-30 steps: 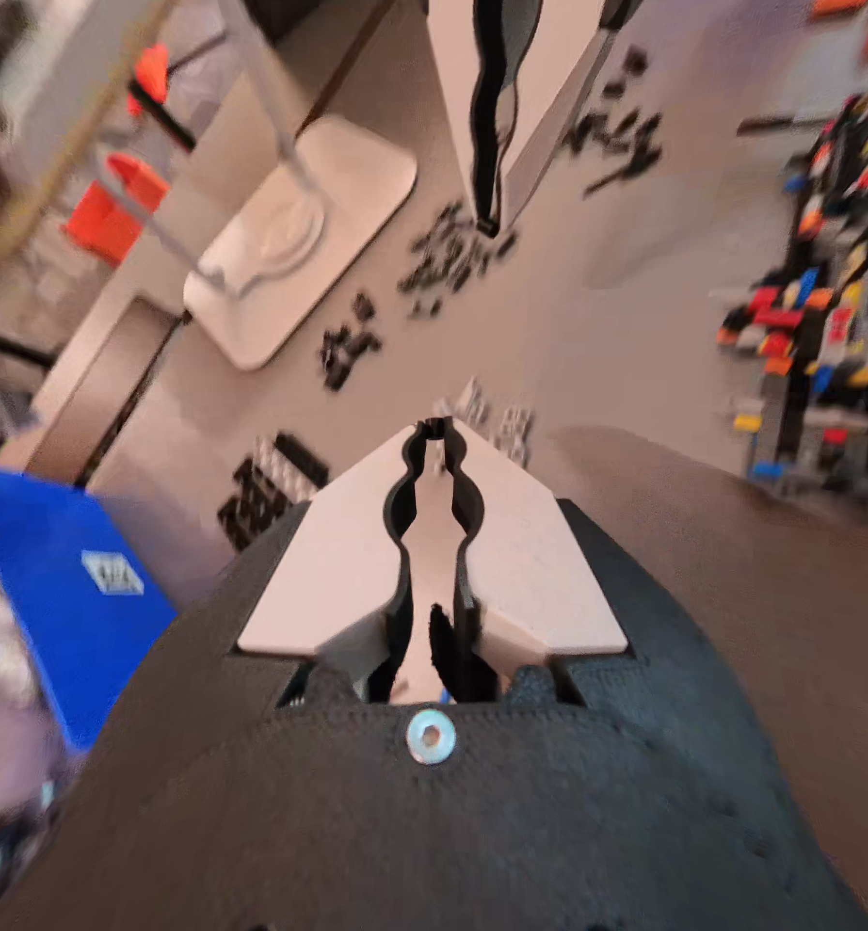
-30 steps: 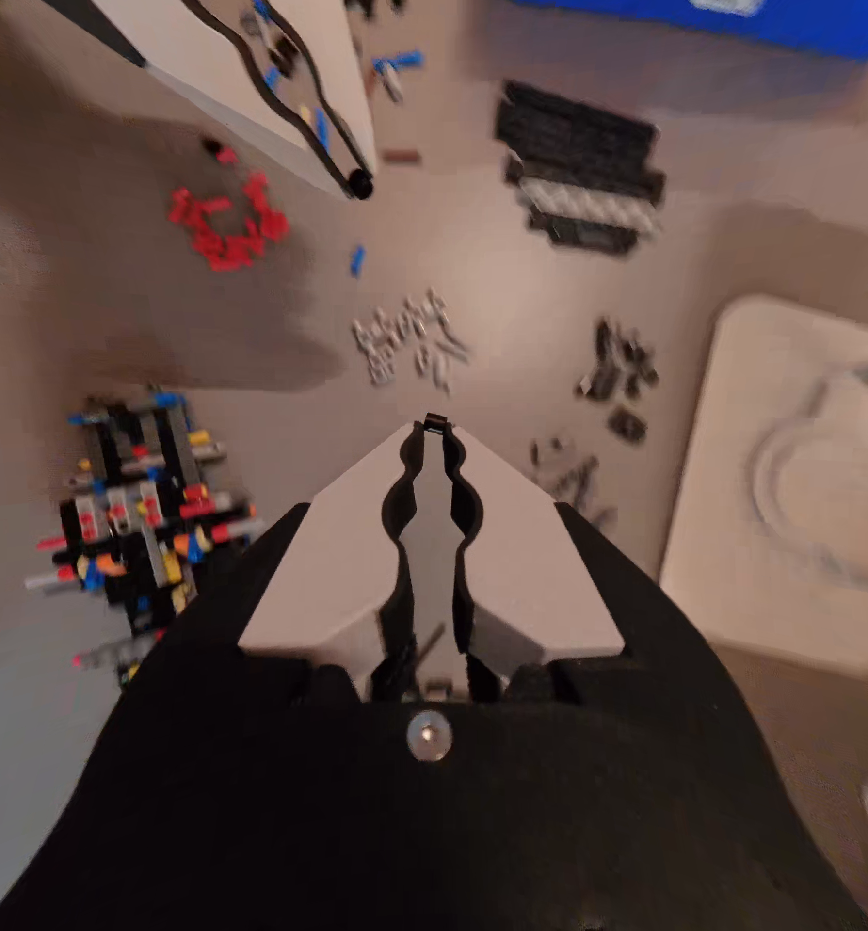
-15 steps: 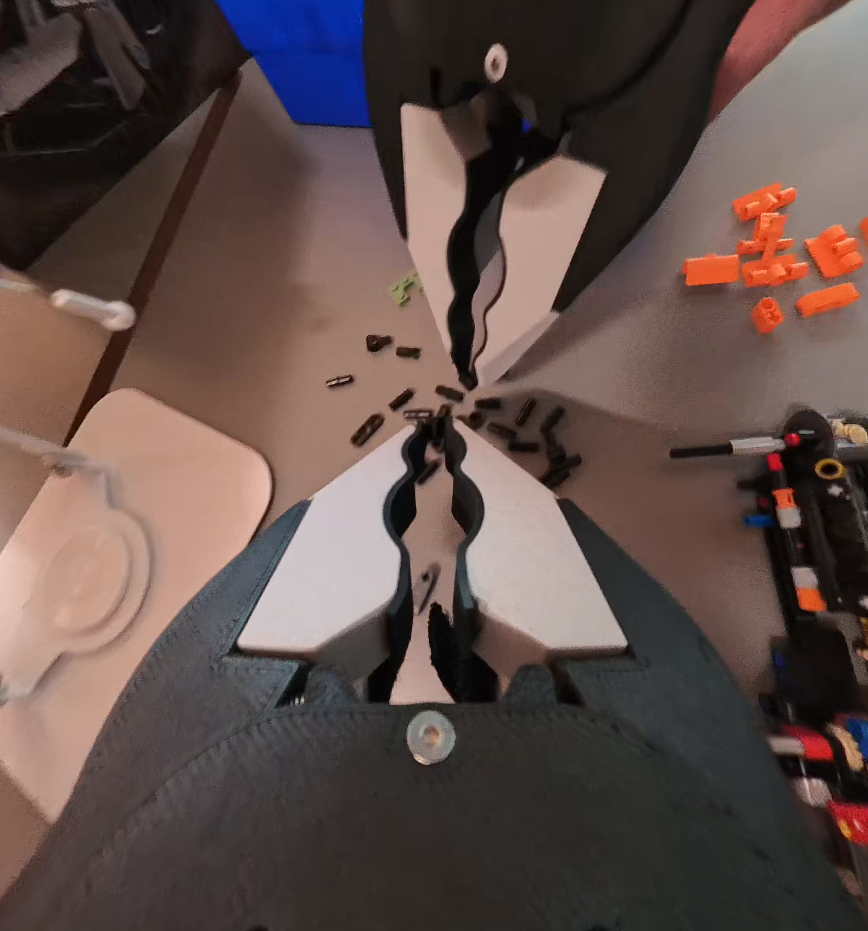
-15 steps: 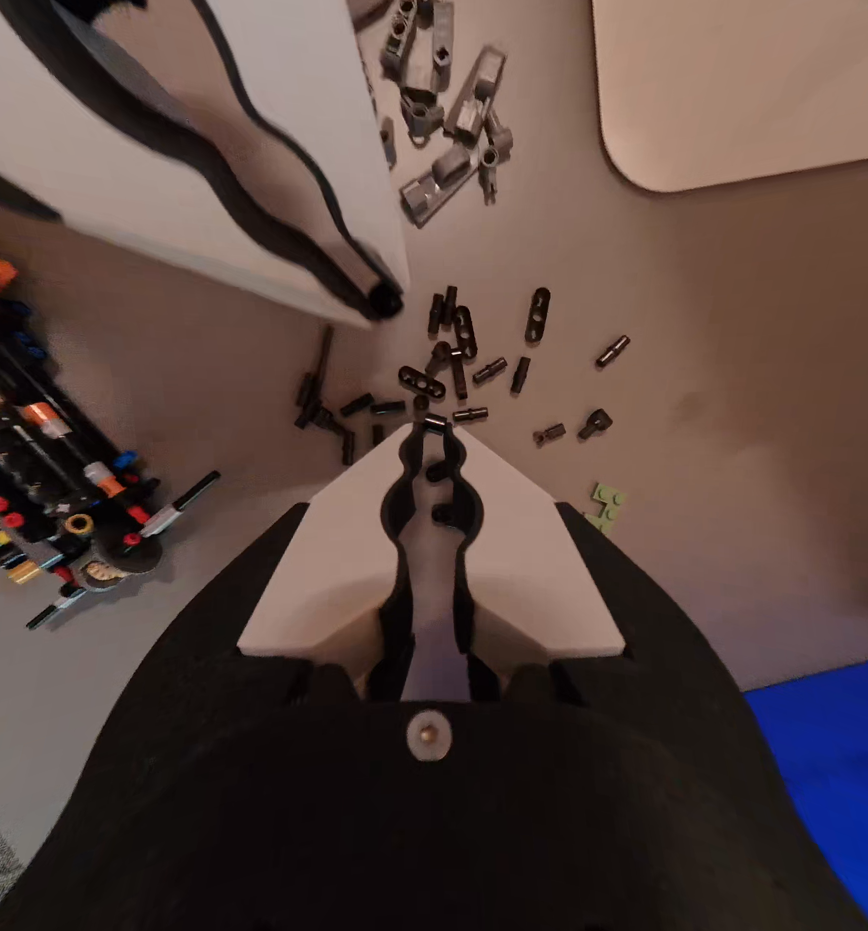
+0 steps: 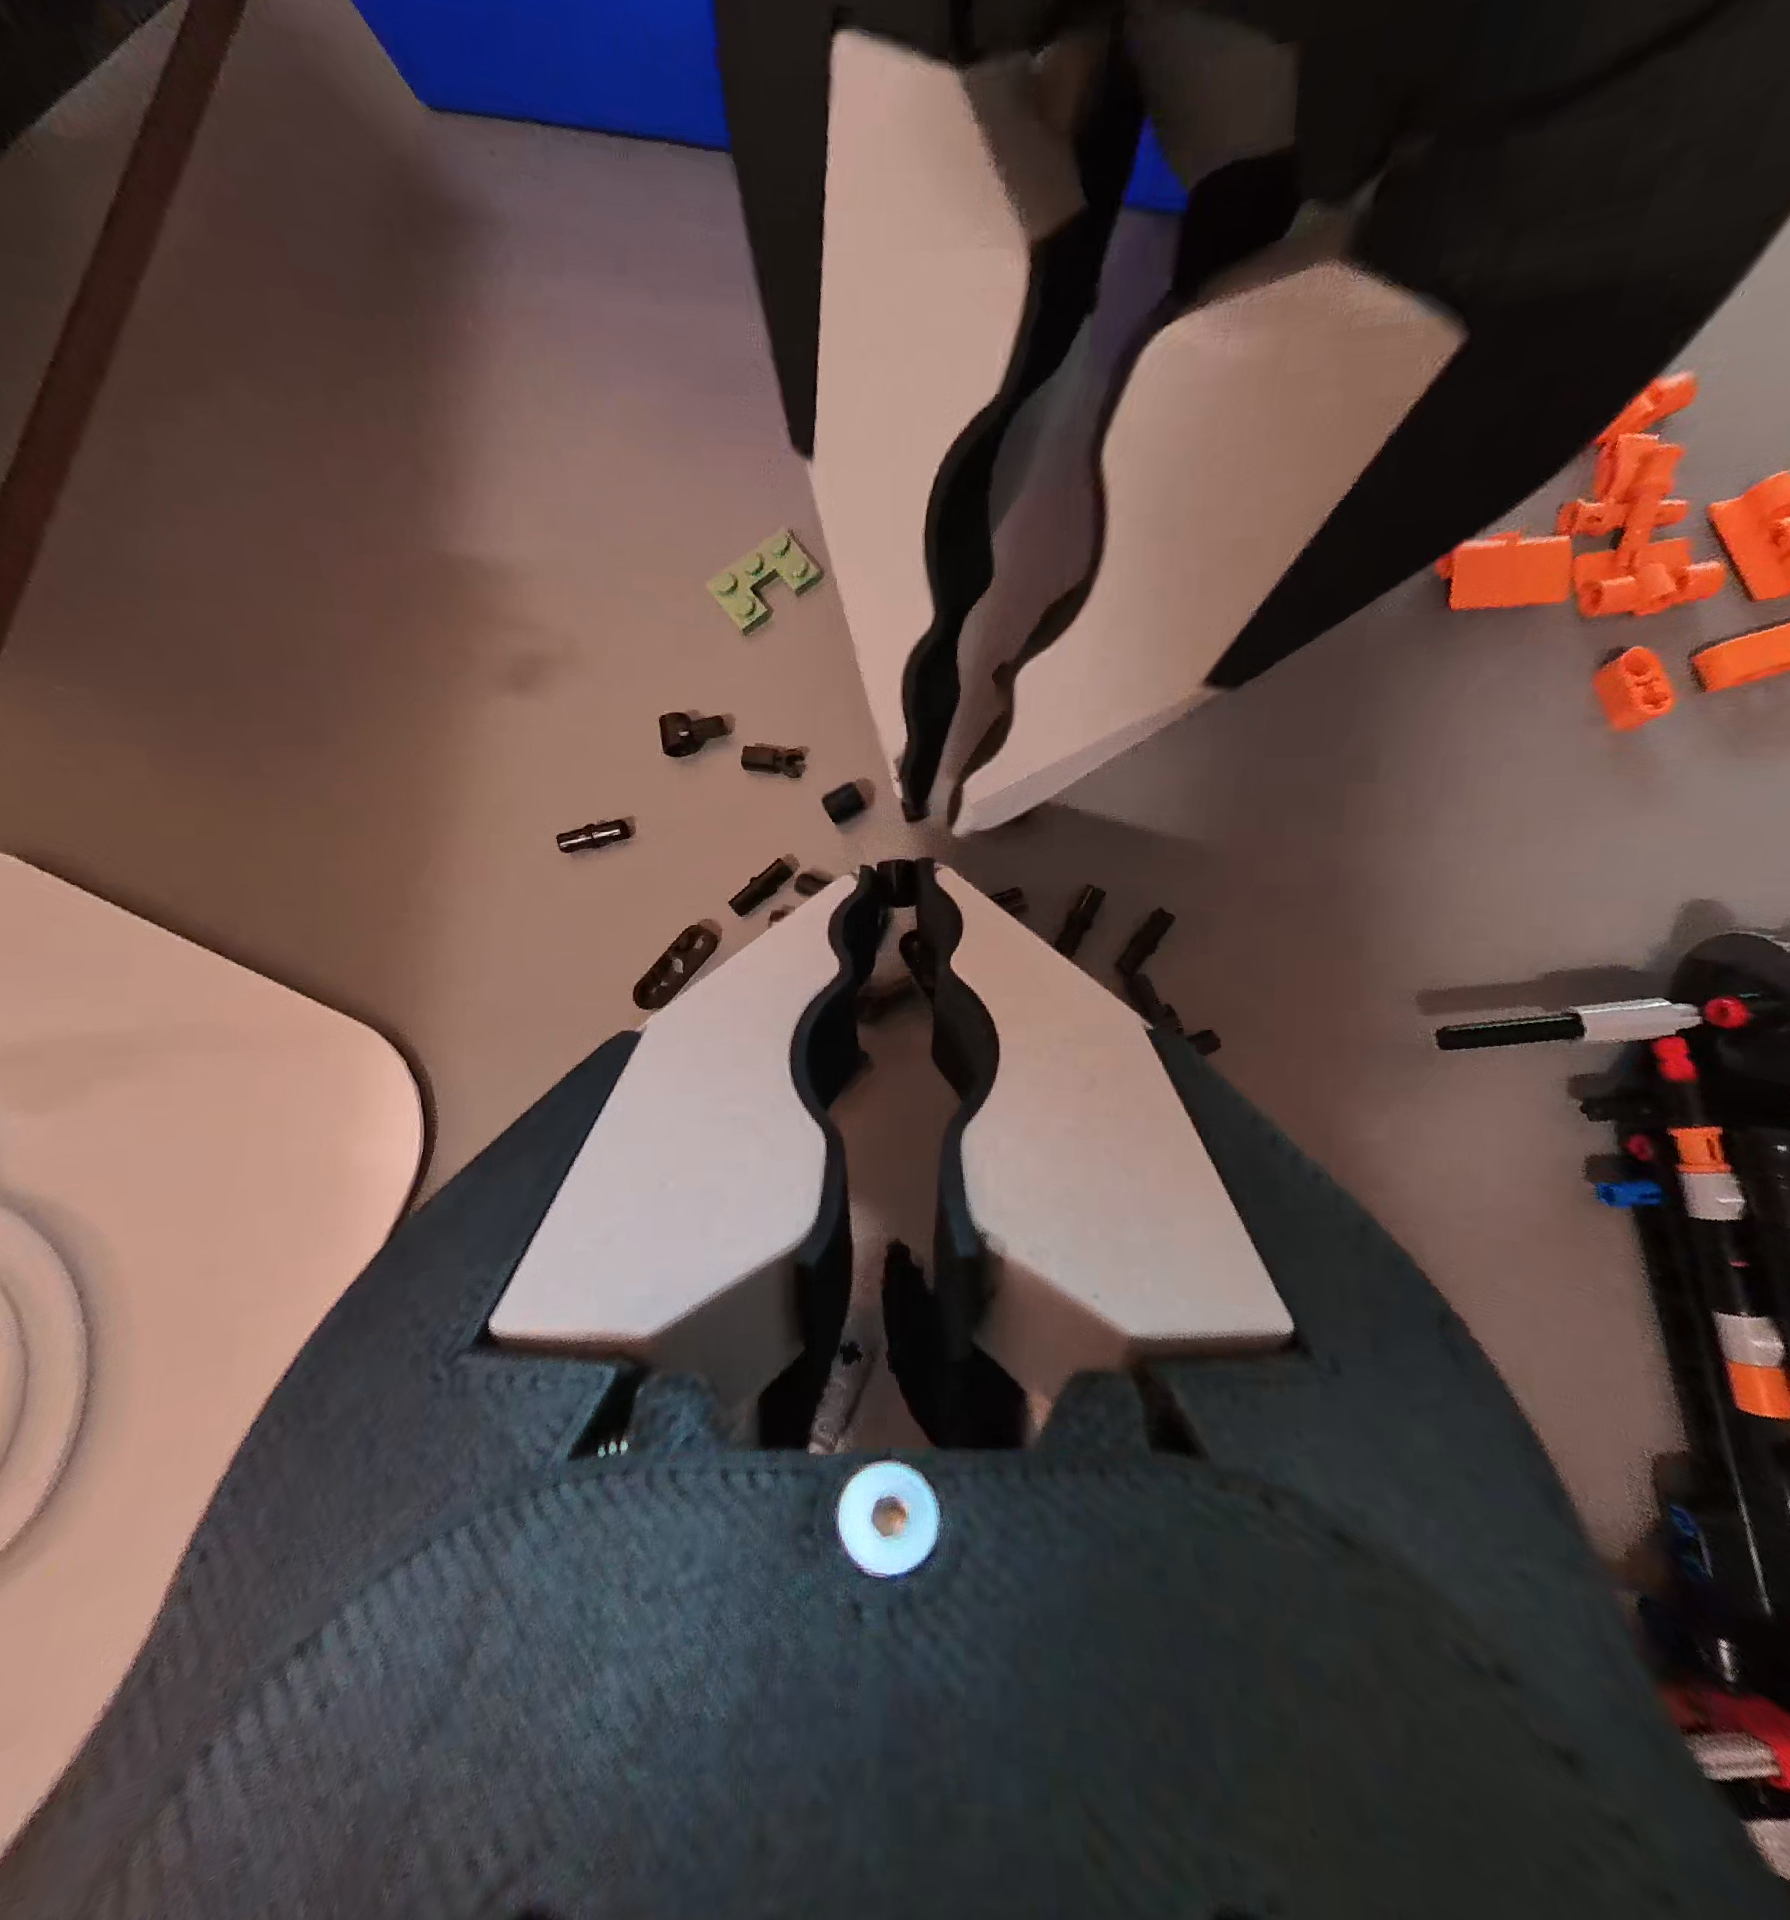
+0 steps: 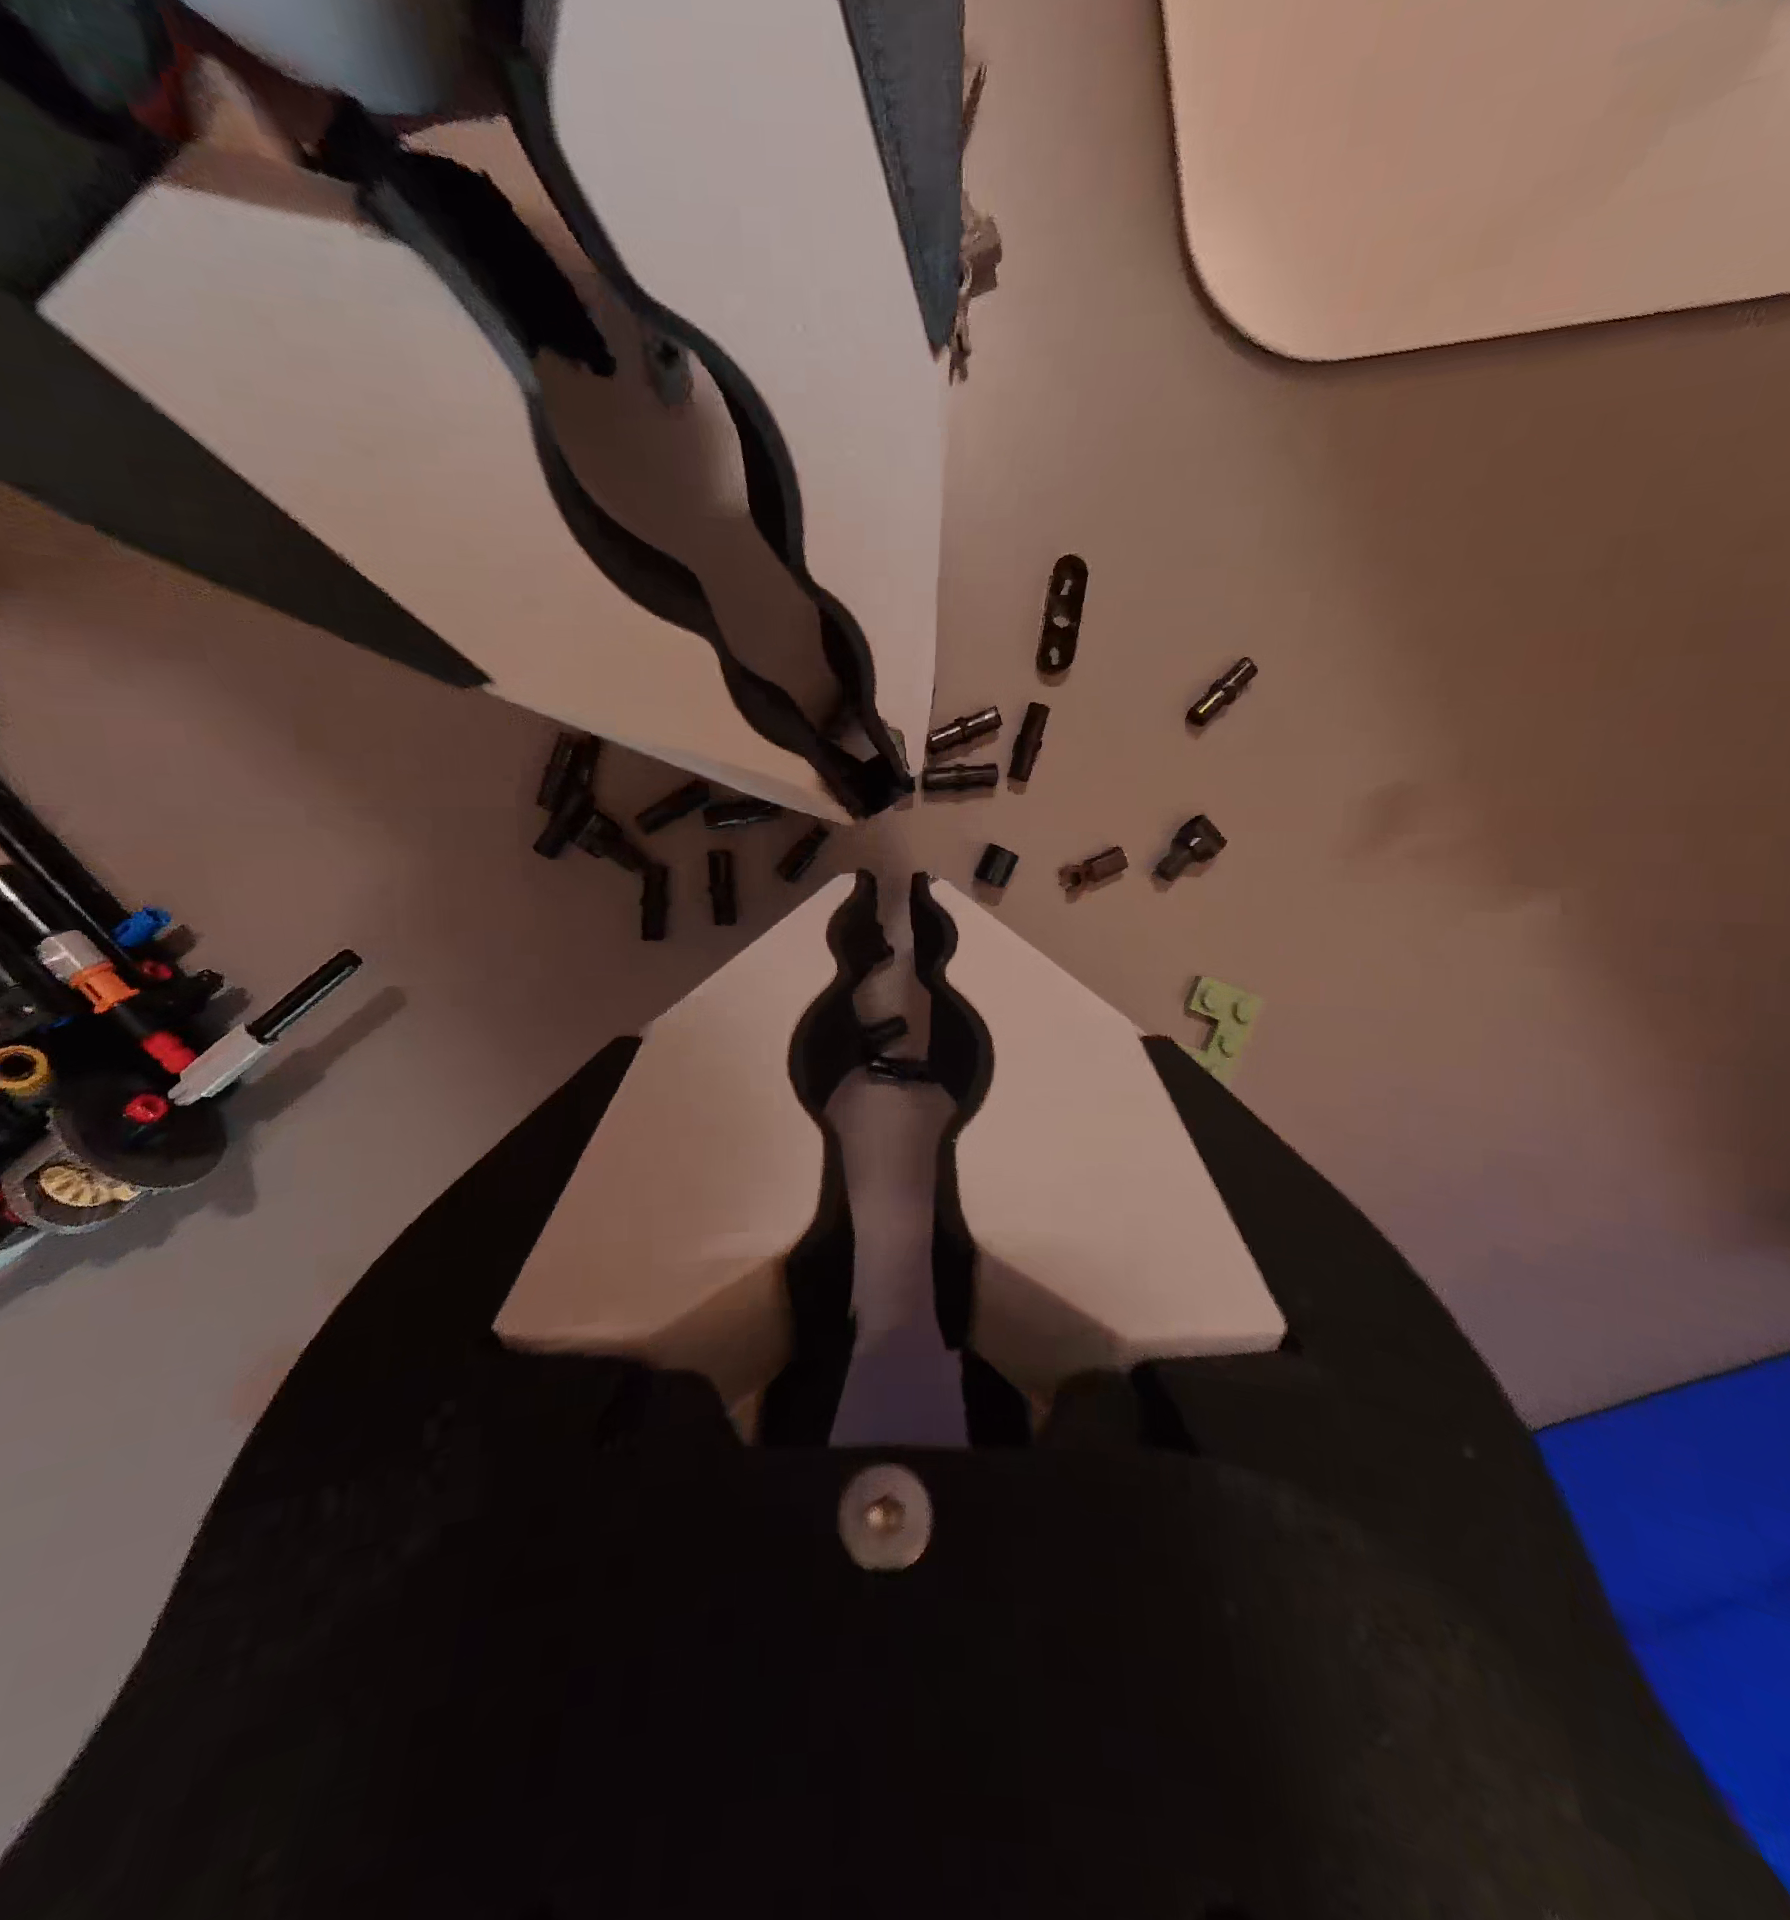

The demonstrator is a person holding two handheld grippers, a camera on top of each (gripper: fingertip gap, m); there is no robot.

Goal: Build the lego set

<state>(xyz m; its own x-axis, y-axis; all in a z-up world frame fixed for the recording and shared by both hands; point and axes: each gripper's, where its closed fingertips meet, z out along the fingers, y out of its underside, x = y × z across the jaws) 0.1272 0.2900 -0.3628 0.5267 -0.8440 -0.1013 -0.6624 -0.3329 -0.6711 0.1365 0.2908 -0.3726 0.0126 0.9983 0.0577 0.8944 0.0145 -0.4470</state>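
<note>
Lego pins (image 6: 958,776) lie scattered under both tongs: left tongs (image 5: 896,878) pinch a black piece, right tongs (image 6: 893,883) slightly parted, empty.

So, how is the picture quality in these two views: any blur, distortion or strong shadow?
Left wrist view: strong wide-angle bending at the edges; the right gripper at the top is motion-blurred, while the black pins are sharp. Right wrist view: the left gripper is blurred at the upper left, the light is warm and dim, and the table is shadowed at the right.
</note>
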